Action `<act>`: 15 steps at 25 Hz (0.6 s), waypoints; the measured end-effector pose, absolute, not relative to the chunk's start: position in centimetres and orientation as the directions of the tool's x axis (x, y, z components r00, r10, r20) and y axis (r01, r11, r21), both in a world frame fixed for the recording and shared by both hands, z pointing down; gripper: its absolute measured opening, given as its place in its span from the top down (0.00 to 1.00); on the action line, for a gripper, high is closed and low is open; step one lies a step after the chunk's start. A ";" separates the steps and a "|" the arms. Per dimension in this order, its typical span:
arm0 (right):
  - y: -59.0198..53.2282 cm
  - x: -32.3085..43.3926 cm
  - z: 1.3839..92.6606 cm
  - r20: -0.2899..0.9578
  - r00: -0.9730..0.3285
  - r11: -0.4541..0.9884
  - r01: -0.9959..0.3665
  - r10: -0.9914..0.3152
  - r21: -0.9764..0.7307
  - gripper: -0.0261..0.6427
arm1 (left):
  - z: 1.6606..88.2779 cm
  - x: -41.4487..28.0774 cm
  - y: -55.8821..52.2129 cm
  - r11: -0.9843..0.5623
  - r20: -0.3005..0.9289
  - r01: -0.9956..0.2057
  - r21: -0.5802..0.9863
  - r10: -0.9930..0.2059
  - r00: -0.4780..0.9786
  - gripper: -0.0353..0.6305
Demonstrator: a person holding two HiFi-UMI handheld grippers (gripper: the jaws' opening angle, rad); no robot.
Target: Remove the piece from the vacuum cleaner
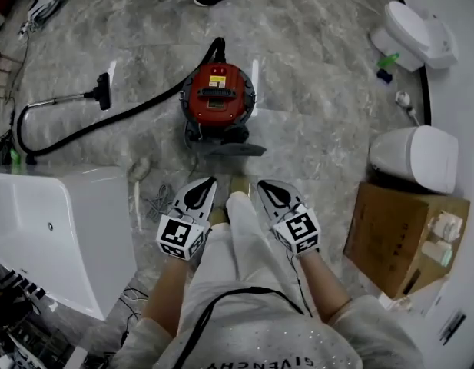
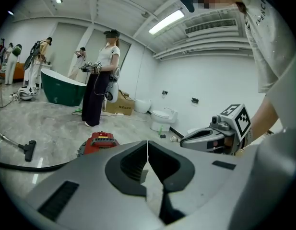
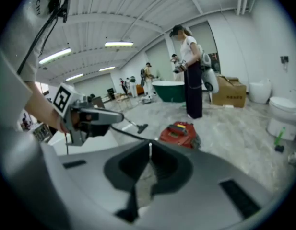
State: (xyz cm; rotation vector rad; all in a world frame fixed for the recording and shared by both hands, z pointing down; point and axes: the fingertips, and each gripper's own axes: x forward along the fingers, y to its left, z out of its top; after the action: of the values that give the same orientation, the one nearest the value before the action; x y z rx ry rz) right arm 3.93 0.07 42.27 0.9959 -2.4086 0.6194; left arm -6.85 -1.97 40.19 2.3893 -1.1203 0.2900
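A red canister vacuum cleaner stands on the grey floor ahead of me, with a black hose running left to a floor nozzle. It also shows as the red vacuum cleaner in the left gripper view and the red vacuum cleaner in the right gripper view. My left gripper and right gripper hang side by side above my legs, short of the vacuum. Both are shut with nothing between the jaws. The left gripper and right gripper tips point toward the vacuum.
A white bathtub sits at my left. A cardboard box and white toilets stand at the right. A cable coil lies on the floor near my left foot. Another person stands beyond the vacuum.
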 end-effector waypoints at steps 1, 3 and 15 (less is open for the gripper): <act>-0.5 3.8 43.2 0.568 -0.640 0.648 -0.727 -0.518 -0.228 0.94 | 41.1 -6.7 -2.5 -0.544 0.390 -0.770 0.334 -0.664 0.638 0.91; -1.7 3.6 44.8 0.570 -0.654 0.665 -0.709 -0.497 -0.234 0.94 | 43.0 -6.4 -3.4 -0.536 0.409 -0.775 0.336 -0.658 0.632 0.91; -5.7 4.5 55.2 0.637 -0.661 0.695 -0.670 -0.397 -0.262 0.94 | 53.3 -5.1 -7.4 -0.490 0.522 -0.820 0.295 -0.636 0.568 0.91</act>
State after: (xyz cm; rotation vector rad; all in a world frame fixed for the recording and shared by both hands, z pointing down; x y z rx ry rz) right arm 4.45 -5.70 55.22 0.8157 -2.3561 0.6593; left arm -5.10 -7.42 53.34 2.2858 -1.1646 0.4723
